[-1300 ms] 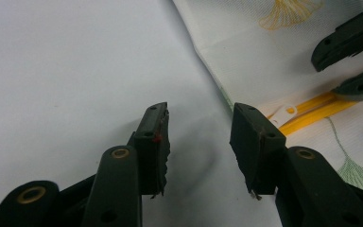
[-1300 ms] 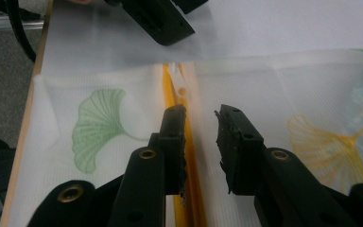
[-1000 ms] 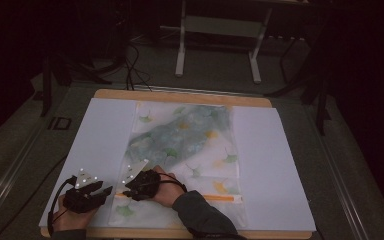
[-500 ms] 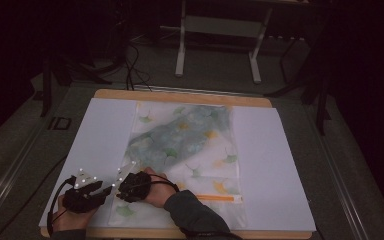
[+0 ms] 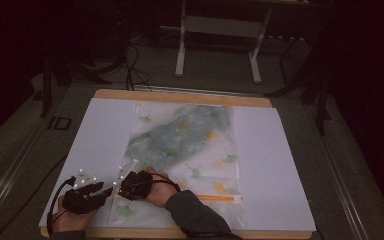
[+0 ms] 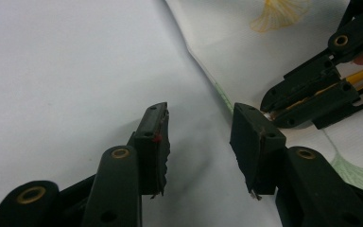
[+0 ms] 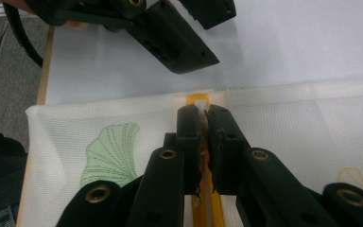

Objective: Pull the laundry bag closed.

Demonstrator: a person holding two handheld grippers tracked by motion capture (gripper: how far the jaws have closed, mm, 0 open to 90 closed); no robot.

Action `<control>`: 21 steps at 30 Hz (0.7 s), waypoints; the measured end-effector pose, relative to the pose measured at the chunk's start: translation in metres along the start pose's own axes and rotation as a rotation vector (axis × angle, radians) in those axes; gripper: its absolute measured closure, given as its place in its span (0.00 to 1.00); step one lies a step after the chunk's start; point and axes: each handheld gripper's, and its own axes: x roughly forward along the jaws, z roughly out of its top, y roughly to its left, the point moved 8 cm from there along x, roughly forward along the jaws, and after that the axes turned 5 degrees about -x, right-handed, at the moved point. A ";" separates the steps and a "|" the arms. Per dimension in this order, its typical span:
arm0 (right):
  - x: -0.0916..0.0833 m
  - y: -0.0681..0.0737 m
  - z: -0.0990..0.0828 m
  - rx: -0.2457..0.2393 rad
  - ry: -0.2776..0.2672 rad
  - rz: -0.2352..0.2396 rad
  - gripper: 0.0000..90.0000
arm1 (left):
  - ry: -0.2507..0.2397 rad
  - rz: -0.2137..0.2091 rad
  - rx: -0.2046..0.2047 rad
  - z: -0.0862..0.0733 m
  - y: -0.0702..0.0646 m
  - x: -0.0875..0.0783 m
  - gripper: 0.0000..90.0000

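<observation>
On the white-covered counter (image 5: pixel 95 130), the zipper pull (image 7: pixel 201 105) of a mesh pouch (image 5: pixel 190 145) has just been closed on by the right tongs (image 7: pixel 203 118), probably for sliding; the left tongs (image 6: pixel 199 142) are held wide, empty.

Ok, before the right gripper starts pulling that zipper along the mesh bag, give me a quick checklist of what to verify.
1. Right gripper closed on the white zipper pull: ok; its jaws have just been closing and now pinch the pull.
2. Pull sits at the end of the orange zipper track, near the bag's edge: ok.
3. Left gripper holding the mesh bag steady: not ok; its jaws stand open over the white sheet, beside the bag's edge, with nothing between them.
4. Bag lying flat on the table: ok in the high view.
5. Whether the pull is gripped firmly enough not to slip: cannot tell.
</observation>
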 end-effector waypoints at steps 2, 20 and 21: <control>-0.002 0.000 0.000 -0.004 -0.001 -0.006 0.93 | 0.000 -0.008 -0.002 0.000 -0.002 -0.001 0.64; -0.005 0.001 0.000 -0.004 -0.006 -0.022 0.94 | 0.030 -0.105 0.008 -0.010 -0.020 -0.009 0.63; -0.005 0.001 0.000 -0.005 -0.007 -0.024 0.94 | 0.034 -0.107 0.011 -0.010 -0.021 -0.009 0.63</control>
